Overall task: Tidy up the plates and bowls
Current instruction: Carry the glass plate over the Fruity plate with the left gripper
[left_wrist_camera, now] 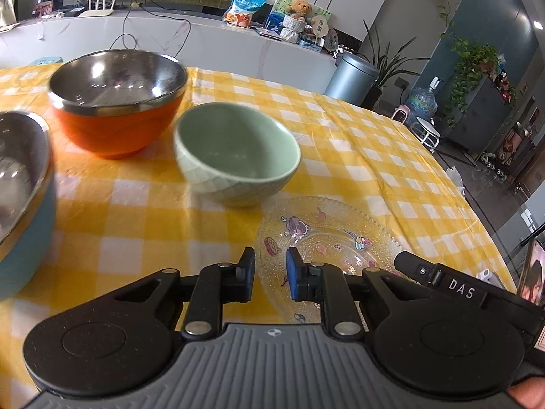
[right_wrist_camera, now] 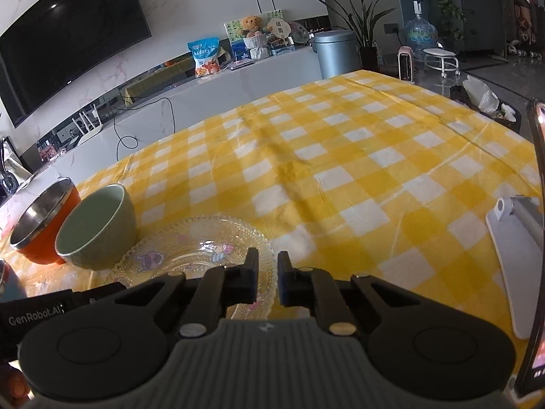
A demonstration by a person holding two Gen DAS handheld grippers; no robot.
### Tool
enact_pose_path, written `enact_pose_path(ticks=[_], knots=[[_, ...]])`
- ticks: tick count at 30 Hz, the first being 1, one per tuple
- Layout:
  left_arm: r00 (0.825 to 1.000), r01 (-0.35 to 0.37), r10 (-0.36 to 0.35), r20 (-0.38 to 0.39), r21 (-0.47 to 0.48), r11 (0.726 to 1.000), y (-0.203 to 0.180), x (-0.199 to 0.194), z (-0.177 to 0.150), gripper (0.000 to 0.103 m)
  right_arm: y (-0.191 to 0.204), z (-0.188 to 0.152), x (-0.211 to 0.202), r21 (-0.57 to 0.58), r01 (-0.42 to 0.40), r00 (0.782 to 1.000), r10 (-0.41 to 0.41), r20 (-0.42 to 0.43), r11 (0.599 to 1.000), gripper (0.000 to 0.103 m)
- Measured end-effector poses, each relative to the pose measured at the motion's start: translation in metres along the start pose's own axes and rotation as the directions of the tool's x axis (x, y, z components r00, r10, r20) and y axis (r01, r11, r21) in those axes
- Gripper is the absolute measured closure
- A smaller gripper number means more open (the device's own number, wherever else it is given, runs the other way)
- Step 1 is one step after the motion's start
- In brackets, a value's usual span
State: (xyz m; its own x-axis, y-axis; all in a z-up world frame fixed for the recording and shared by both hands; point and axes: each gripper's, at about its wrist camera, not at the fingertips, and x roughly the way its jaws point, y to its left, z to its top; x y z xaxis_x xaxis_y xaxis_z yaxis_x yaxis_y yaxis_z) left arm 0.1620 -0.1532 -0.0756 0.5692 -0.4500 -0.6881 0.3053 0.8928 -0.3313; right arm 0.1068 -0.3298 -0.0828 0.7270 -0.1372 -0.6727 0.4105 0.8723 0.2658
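Everywhere, yellow-checked tablecloth (right_wrist_camera: pixel 340 170); grey bin (right_wrist_camera: pixel 335 54) stands beyond.

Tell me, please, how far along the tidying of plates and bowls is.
Done: nothing is stacked yet. In hand: the left tongs and right tongs grip the near rim of the glass plate. Left: the green bowl, orange bowl and blue bowl stand separate, unnested.

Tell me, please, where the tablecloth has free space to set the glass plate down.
The widest bare patch of tablecloth runs from the glass plate out to the white stand and the far edge. It is crowded beside the green bowl, orange bowl and blue bowl.
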Motion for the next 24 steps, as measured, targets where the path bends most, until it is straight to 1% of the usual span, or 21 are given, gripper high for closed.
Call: enact_pose_path(ticks=[5, 8, 13, 17, 20, 24], knots=[[1.0, -0.021, 0.021, 0.0, -0.027, 0.999, 0.011, -0.026, -0.014, 0.082, 0.013, -0.018, -0.022, -0.012, -0.019, 1.0, 0.018, -0.024, 1.0, 0.096], [0.999, -0.035, 0.035, 0.004, -0.042, 0.999, 0.019, -0.043, -0.022, 0.082, 0.017, -0.031, -0.034, 0.013, -0.046, 0.998, 0.046, -0.05, 0.999, 0.096], [0.998, -0.066, 0.066, -0.002, -0.056, 0.996, 0.034, -0.066, -0.038, 0.082, 0.029, -0.056, -0.051, 0.039, -0.094, 0.991, 0.098, -0.095, 0.995, 0.096], [0.997, -0.07, 0.068, -0.018, -0.091, 0.993, 0.048, -0.081, -0.049, 0.082, 0.039, -0.071, -0.064, 0.019, -0.128, 0.983, 0.13, -0.13, 0.992, 0.096], [0.996, -0.069, 0.061, -0.069, -0.115, 0.991, 0.06, -0.087, -0.053, 0.082, 0.04, -0.076, -0.069, 0.03, -0.156, 0.972, 0.159, -0.175, 0.987, 0.096], [0.99, -0.049, 0.027, -0.14, -0.159, 0.986, 0.07, -0.089, -0.05, 0.082, 0.04, -0.074, -0.071, 0.051, -0.17, 0.956, 0.177, -0.234, 0.984, 0.095]])
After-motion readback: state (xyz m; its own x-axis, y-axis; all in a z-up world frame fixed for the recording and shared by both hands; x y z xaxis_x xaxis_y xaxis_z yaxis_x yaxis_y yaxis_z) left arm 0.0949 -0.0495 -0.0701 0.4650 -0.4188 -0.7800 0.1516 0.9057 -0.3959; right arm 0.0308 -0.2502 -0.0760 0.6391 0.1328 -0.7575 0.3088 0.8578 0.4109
